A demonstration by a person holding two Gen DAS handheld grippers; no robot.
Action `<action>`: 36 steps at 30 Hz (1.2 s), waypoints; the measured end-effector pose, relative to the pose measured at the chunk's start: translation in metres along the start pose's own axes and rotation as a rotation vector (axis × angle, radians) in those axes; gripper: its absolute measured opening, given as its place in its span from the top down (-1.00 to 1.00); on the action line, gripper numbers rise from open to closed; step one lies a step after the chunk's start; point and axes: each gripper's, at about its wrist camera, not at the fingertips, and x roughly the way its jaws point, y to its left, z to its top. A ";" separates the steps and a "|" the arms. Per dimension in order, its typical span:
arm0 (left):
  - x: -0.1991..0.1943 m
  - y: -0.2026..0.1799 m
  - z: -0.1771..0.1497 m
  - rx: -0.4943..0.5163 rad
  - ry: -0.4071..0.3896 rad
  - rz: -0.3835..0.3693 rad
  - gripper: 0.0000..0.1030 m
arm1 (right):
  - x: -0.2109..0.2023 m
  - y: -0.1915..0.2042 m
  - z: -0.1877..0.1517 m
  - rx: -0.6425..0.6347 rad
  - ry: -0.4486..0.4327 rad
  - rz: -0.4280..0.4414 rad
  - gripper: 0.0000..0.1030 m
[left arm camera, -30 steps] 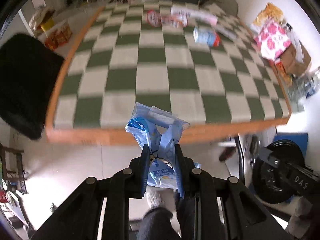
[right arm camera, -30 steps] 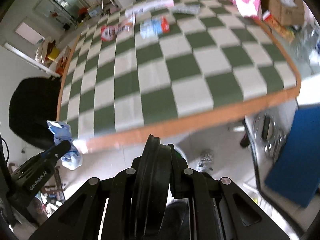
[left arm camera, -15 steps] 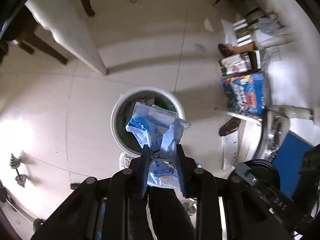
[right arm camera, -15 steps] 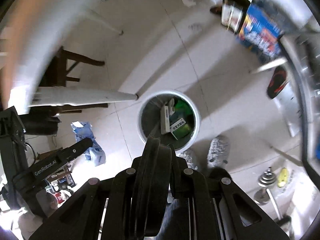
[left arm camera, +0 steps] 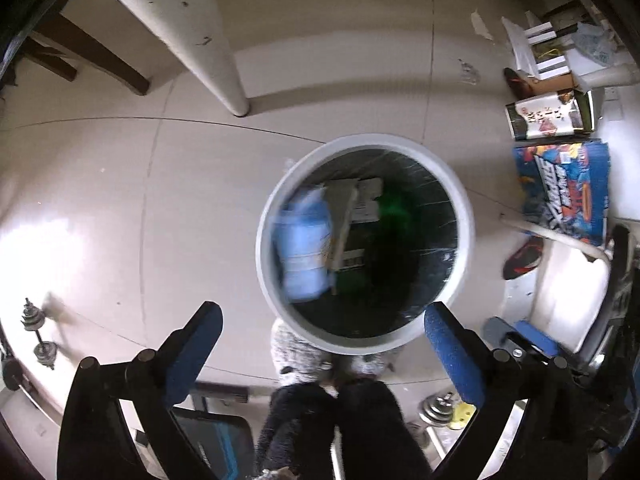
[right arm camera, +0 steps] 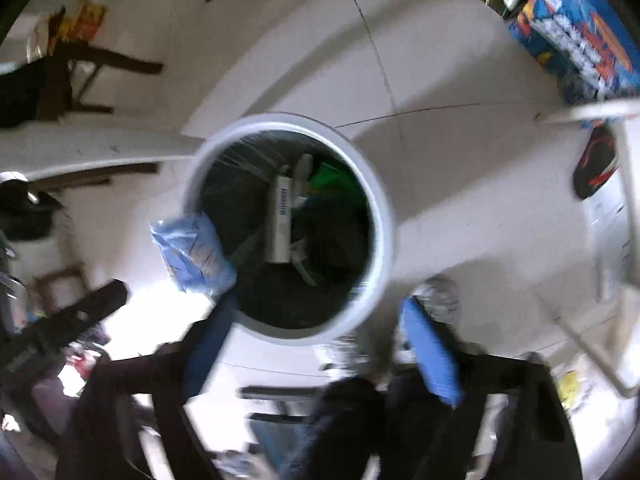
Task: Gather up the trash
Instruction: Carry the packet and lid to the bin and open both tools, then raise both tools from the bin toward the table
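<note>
Both grippers hang over the white bin (left arm camera: pixel 362 240), pointing down. The left gripper (left arm camera: pixel 320 340) has just let its fingers (left arm camera: pixel 454 356) spread wide, w/ nothing between them. The blue wrapper (left arm camera: pixel 302 248) is blurry and dropping past the rim, at the left side of the bin. In the right view the same wrapper (right arm camera: pixel 192 254) shows right at the rim, so it looks like it's going in, but I can't tell if it all lands inside.

The right gripper (right arm camera: pixel 320 352) has just opened too, fingers (right arm camera: pixel 430 356) far apart and empty.

Inside the bin there's already a white box (right arm camera: pixel 280 220), some green stuff (left arm camera: pixel 394 208) and other bits. So this piece looks about done. No more trash shows in these views, so I can't say how much is left.

Around: a white desk leg (left arm camera: pixel 192 32) stands behind the bin, colorful boxes (left arm camera: pixel 564 188) sit at the right, small weights (left arm camera: pixel 38 332) lie on the floor at the left. The person's fuzzy slippers (left arm camera: pixel 296 344) are just beside the bin. Nothing blocks the bin's mouth.
</note>
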 end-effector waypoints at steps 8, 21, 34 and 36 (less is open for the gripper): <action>-0.030 -0.001 -0.028 0.031 -0.038 0.106 -1.00 | -0.027 0.020 -0.021 -0.122 -0.047 -0.196 -0.98; -0.159 -0.021 -0.087 0.090 -0.135 0.094 -1.00 | -0.177 0.051 -0.077 -0.151 -0.152 -0.229 -0.98; -0.314 -0.040 -0.140 0.155 -0.240 0.092 -1.00 | -0.351 0.098 -0.151 -0.145 -0.232 -0.182 -0.98; -0.339 -0.043 -0.139 0.158 -0.275 0.099 -1.00 | -0.375 0.106 -0.157 -0.134 -0.245 -0.163 -0.98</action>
